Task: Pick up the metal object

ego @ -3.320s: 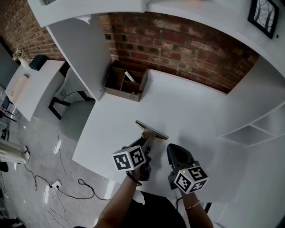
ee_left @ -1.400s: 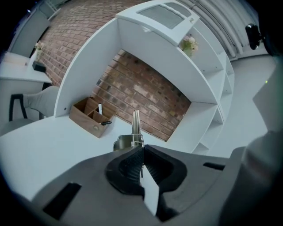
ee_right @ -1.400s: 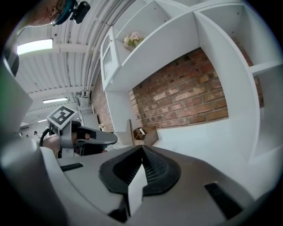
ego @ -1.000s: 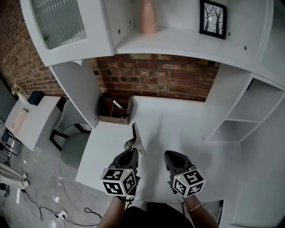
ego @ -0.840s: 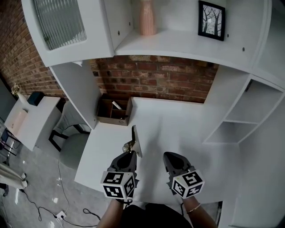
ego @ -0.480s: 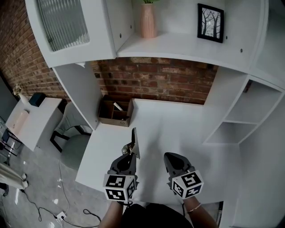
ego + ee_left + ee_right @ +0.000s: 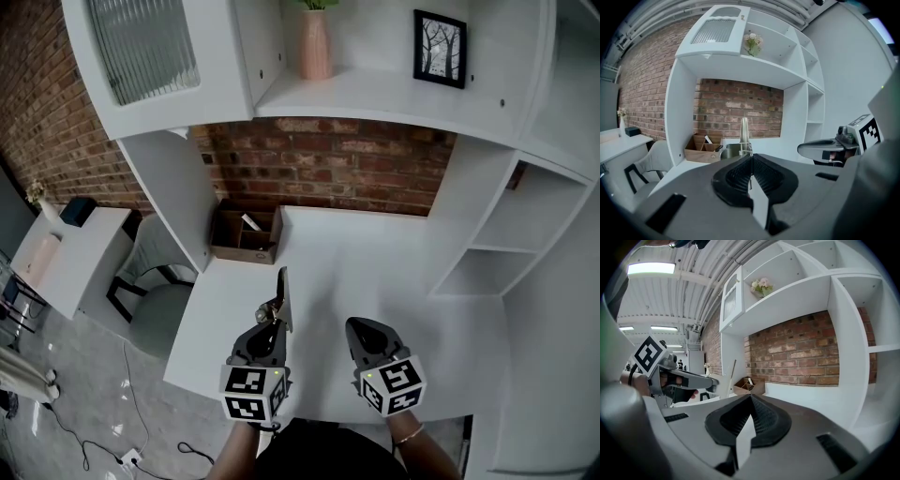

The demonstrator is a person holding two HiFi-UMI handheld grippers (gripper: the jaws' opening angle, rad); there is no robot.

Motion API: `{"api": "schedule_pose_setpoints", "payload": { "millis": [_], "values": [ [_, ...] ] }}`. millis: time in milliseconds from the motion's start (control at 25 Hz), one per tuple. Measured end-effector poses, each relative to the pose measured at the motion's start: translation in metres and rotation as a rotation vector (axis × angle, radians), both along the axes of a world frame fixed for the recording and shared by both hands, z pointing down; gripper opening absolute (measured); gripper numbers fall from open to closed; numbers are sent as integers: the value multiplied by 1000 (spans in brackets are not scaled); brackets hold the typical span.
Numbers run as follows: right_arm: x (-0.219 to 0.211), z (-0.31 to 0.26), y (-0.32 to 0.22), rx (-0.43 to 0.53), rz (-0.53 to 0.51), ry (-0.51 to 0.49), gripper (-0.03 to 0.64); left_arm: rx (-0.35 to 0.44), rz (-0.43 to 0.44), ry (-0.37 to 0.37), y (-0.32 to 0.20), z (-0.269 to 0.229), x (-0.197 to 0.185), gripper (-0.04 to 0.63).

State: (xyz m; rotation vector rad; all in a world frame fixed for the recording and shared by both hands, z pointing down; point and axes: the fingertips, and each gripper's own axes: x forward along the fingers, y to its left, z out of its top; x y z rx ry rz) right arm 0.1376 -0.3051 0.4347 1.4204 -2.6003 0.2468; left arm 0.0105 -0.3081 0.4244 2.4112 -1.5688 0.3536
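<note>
Fingers point(image 7: 733, 180) of left gripper point(image 7: 271, 322) pinch the metal object point(image 7: 282, 295), held upright above the desk point(image 7: 394, 272); right gripper point(image 7: 362, 330) fingers point(image 7: 761, 420) pressed together, empty, alongside, both pointing toward the brick wall point(image 7: 347, 173).

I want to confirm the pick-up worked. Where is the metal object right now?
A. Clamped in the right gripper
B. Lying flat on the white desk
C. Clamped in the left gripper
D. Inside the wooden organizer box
C: the left gripper has its jaws closed on the metal object, which sticks out edge-on beyond them, while the right gripper is shut on nothing.
</note>
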Motion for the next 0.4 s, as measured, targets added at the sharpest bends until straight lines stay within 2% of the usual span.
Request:
{"api": "schedule_pose_setpoints", "payload": {
  "millis": [400],
  "values": [
    [-18, -15, 10, 21, 41, 6, 5, -8, 33, -3, 8, -3, -25, 12]
  ]
}}
